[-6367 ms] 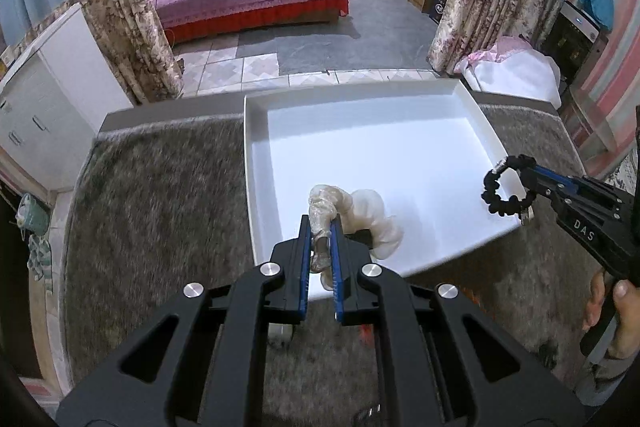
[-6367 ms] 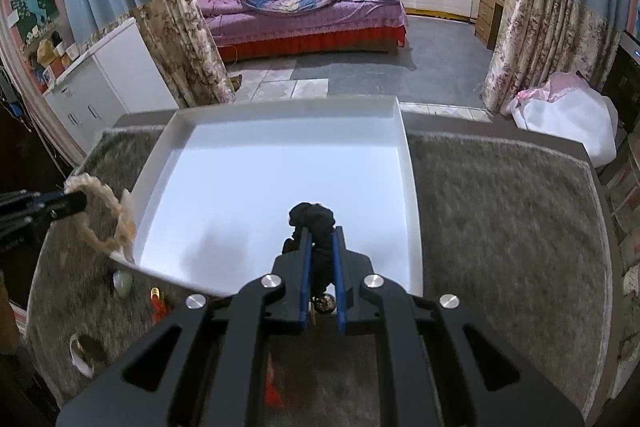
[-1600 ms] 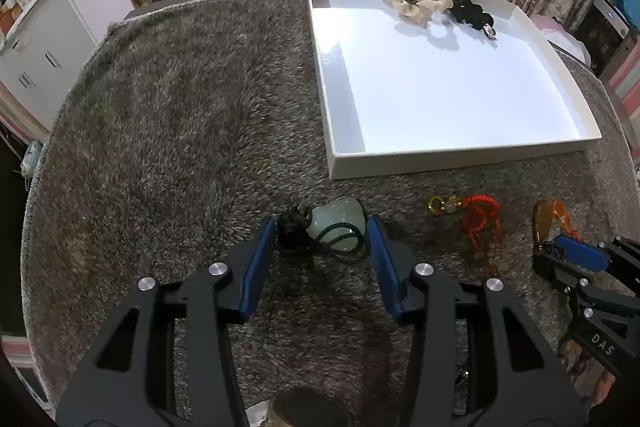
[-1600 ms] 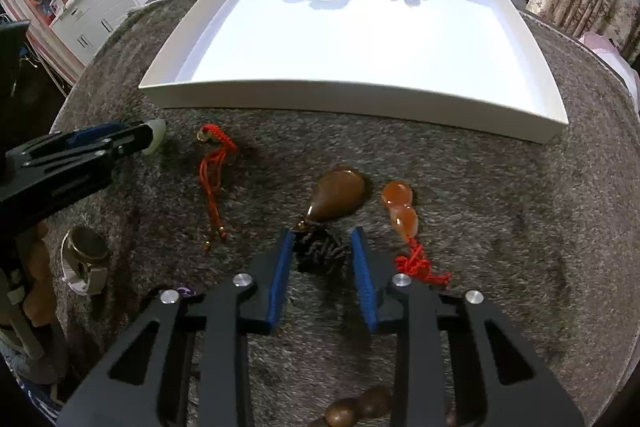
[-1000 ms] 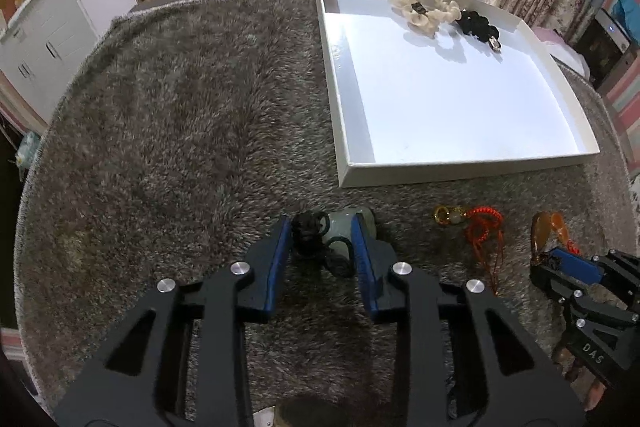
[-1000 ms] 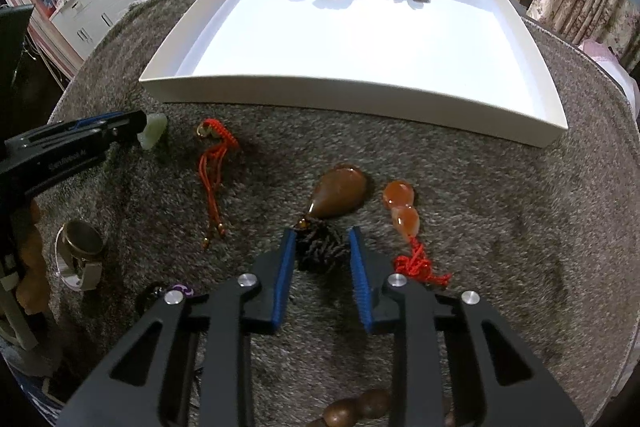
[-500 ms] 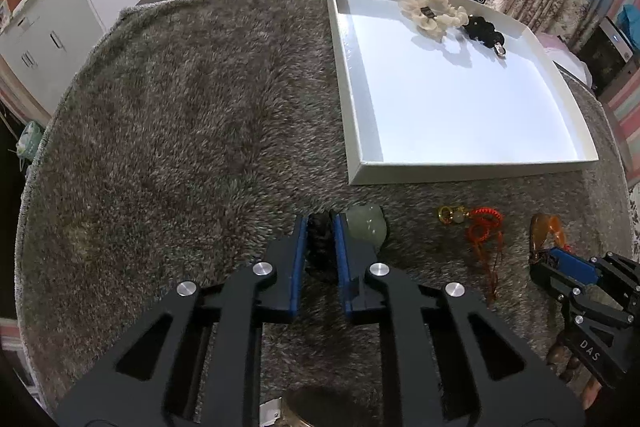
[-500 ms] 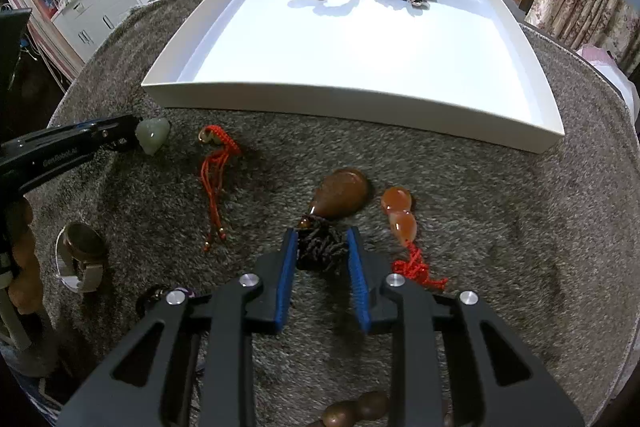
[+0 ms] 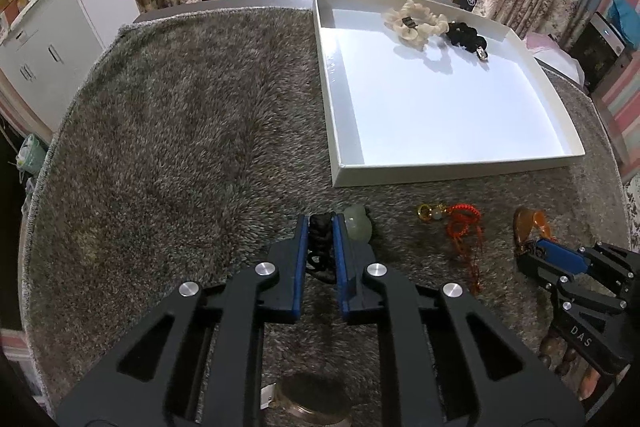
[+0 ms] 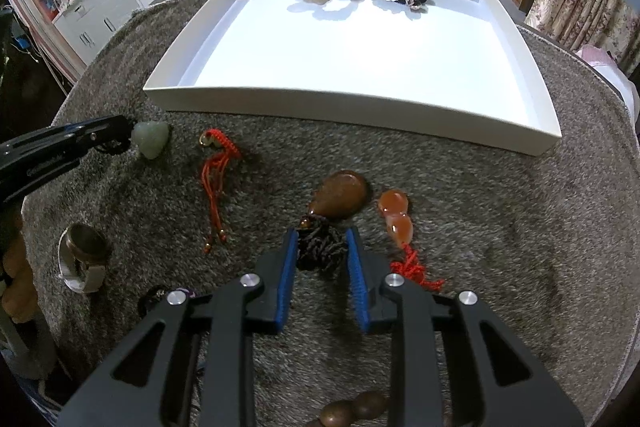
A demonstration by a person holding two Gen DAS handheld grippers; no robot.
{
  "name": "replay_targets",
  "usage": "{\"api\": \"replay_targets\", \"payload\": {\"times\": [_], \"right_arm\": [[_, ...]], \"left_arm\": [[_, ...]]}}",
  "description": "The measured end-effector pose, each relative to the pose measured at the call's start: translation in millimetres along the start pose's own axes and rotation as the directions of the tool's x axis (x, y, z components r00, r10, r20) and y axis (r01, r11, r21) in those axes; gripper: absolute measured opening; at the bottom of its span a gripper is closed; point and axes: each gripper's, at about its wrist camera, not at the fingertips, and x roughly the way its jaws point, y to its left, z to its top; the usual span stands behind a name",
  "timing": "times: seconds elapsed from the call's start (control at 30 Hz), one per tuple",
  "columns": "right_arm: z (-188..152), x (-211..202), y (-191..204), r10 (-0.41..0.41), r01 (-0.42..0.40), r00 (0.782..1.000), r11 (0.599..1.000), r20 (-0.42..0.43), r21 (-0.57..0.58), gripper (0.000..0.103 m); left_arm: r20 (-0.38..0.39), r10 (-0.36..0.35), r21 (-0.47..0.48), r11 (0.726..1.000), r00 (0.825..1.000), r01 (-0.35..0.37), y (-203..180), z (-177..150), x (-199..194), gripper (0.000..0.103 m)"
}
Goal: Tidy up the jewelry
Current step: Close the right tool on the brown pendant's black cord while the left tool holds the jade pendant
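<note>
Left wrist view shows the white tray (image 9: pixel 344 99) holding only a cream scrunchie (image 9: pixel 414 23) and a black scrunchie (image 9: pixel 464 35) at its far end. Left on the grey rug (image 9: pixel 180 131): a red cord charm (image 9: pixel 460 223), an orange gourd pendant (image 10: pixel 396 217), a watch (image 10: pixel 84 255) and wooden beads (image 10: pixel 352 411).

Both claws angle steeply down at the rug. The left claw (image 9: pixel 321 227), whose jaws have just been closing, pinches the black cord of the jade pendant (image 9: pixel 357 225). The right claw (image 10: pixel 322 247) squeezes the dark knotted cord of the brown pendant (image 10: pixel 342 194).
</note>
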Motion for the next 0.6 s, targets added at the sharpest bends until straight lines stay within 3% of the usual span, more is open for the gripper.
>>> {"api": "replay_targets", "payload": {"times": [0.6], "right_arm": [[-0.5,7.7,-0.8,0.0,-0.001,0.999,1.0,-0.034,-0.009,0.025]], "left_arm": [[-0.101,0.087,0.139,0.988,0.991,-0.072,-5.2,-13.1,13.4,0.012]]}}
